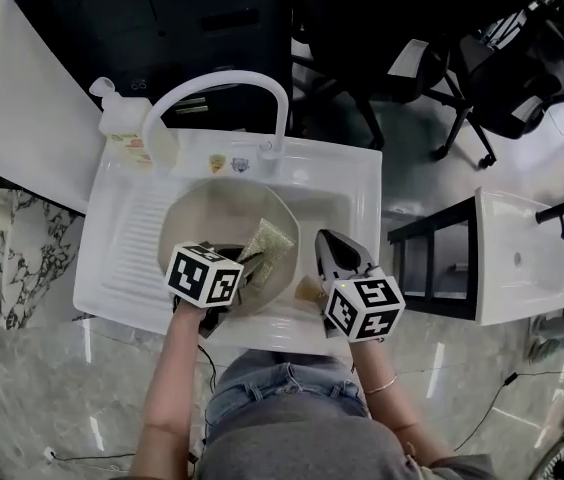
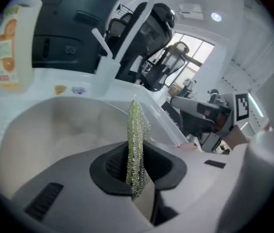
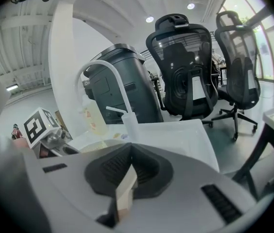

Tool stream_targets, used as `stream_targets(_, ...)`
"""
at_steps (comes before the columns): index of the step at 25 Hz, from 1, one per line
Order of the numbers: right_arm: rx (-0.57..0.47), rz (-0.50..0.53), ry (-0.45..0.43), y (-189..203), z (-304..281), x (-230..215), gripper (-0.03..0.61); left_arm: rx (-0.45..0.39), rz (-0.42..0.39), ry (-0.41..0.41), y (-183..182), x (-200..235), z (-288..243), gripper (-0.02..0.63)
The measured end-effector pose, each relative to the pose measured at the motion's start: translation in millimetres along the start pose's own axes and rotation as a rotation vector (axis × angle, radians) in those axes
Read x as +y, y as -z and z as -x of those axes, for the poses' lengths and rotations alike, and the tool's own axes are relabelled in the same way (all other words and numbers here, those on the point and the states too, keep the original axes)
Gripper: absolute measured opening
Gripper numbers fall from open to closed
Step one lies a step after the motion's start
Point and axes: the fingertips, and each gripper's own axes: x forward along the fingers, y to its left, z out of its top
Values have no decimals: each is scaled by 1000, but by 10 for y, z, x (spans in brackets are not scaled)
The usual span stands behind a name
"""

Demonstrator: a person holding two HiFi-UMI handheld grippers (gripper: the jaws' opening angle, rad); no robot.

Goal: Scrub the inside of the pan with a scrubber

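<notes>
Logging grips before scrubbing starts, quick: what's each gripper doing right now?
Left gripper: shut on the scrubber.
Right gripper: shut on a thin tan piece, apparently the pan handle.

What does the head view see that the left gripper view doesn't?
Only the head view: the person's jeans and a second sink off to the right. Only the left gripper view: a bright window, and the left gripper up close, its fingers shut on the sparkly scrubber. Both: the scrubber, the pan, the faucet and the soap bottle.
</notes>
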Motion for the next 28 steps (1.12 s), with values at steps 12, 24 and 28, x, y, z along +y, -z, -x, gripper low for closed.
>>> stream_targets(12,-12,-48,43,12,77,-262,11,127,178,109,293,87,-580,67)
stream_targets(24,11,-47,25,-13,-148,-263,11,195,220,-36,550,465,-812,67)
stream_targets(28,20,-37,7,-34,-224,-186,11,212,144,-153,581,659,-759,67)
